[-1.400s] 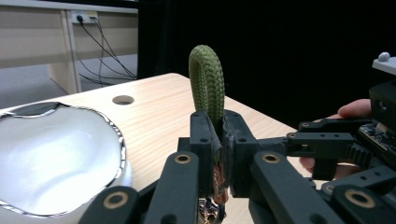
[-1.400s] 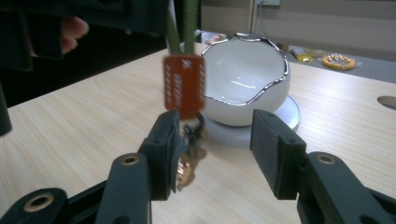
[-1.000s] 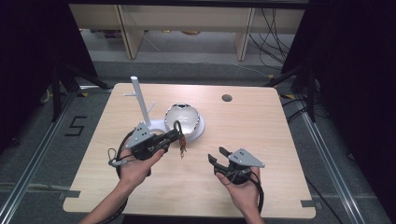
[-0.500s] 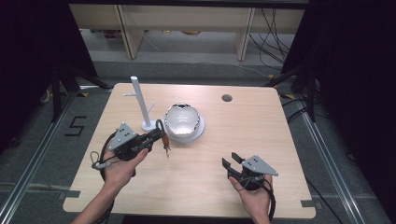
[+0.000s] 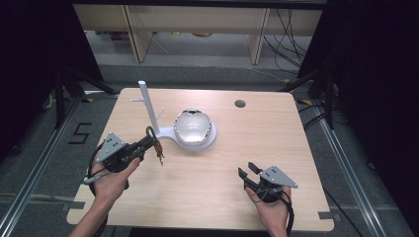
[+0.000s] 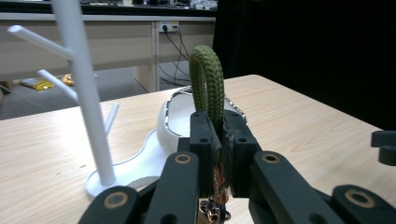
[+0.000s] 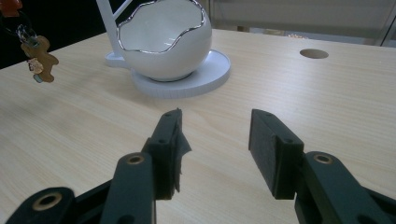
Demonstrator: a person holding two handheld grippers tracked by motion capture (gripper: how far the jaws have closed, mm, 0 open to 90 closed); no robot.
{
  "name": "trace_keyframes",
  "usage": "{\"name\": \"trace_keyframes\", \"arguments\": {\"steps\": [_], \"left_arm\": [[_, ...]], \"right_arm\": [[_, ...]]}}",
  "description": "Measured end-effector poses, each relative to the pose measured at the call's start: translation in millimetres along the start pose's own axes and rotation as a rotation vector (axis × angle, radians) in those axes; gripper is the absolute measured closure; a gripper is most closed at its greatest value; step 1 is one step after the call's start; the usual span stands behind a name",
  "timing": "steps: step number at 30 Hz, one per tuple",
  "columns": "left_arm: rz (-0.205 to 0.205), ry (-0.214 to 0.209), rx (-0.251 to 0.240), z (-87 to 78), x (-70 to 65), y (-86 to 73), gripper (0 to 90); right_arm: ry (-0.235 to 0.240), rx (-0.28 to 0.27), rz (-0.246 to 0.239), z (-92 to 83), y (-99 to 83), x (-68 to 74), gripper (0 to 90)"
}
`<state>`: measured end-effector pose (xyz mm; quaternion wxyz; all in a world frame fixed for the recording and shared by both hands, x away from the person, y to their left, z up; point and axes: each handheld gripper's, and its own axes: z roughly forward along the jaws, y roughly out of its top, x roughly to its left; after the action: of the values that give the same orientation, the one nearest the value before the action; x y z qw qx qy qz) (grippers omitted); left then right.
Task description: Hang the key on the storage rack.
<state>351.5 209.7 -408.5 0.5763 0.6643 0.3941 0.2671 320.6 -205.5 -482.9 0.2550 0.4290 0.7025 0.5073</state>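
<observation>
The left gripper (image 5: 148,142) pinches a green braided cord loop (image 6: 208,79) pointing up, its charm (image 5: 159,149) dangling beside the white stand (image 5: 148,106), while the right gripper (image 7: 215,149), its empty jaws just narrowing, sits over open table (image 5: 276,128).

A pale wood-grain bench (image 5: 276,148) with a round cable hole (image 5: 240,103) stands on grey floor (image 5: 207,74). Beyond it run light wooden shelf units (image 5: 197,19) with trailing cables (image 5: 286,34); black curtains (image 5: 375,98) darken both sides
</observation>
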Motion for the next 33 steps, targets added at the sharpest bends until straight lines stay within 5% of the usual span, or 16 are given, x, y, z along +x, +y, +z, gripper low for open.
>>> {"name": "trace_keyframes", "arguments": {"steps": [33], "left_arm": [[0.027,0.173,0.02,-10.9,38.4,2.7,83.5]], "right_arm": [[-0.015,0.002,-0.027,-1.5,0.2,1.5,56.5]]}}
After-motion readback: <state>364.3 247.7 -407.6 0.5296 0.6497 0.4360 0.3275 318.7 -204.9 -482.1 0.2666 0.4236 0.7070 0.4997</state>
